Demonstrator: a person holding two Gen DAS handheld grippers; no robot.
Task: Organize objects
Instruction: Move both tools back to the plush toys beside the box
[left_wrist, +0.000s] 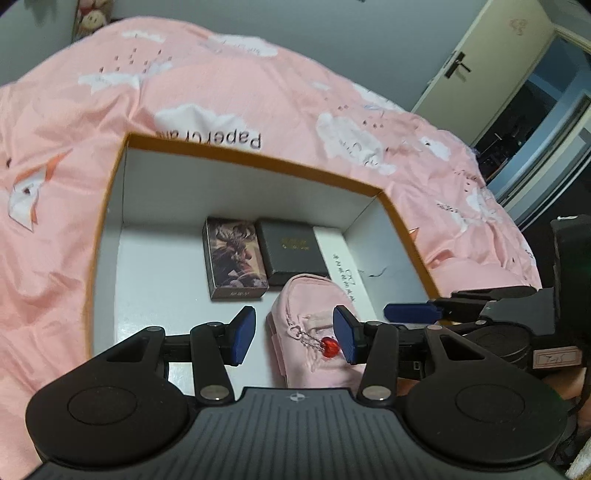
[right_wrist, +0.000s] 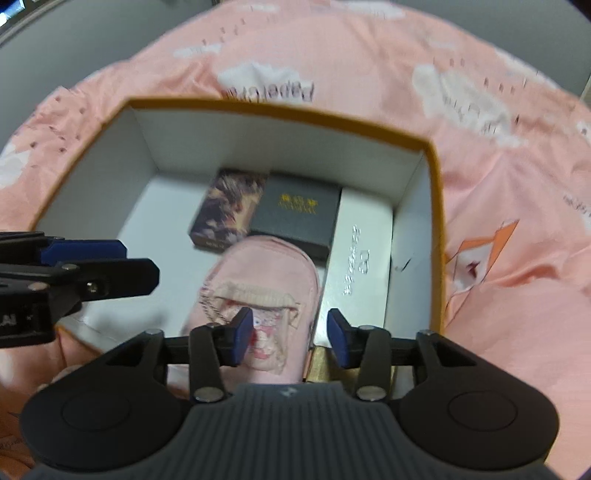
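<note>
One open orange-rimmed box (right_wrist: 437, 236) on one pink cloud-print bedspread (left_wrist: 258, 92). Inside it, along the far wall: three flat cartons, namely one illustrated carton (left_wrist: 234, 258), one black carton (left_wrist: 295, 251) and one white carton (right_wrist: 364, 254). One pink pouch (right_wrist: 262, 291) lies nearer the near edge, bearing one red bead (left_wrist: 330, 346).

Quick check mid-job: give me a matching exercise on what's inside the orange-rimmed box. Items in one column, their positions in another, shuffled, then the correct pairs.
Items:
1. patterned purple illustrated box
2. dark grey box with gold lettering
3. long white box with script lettering
4. pink fabric pouch with red bead charm

Positions:
A. middle of the back row
B. nearest the grippers
C. leftmost in the back row
D. rightmost in the back row

Pairs: 1-C, 2-A, 3-D, 4-B
</note>
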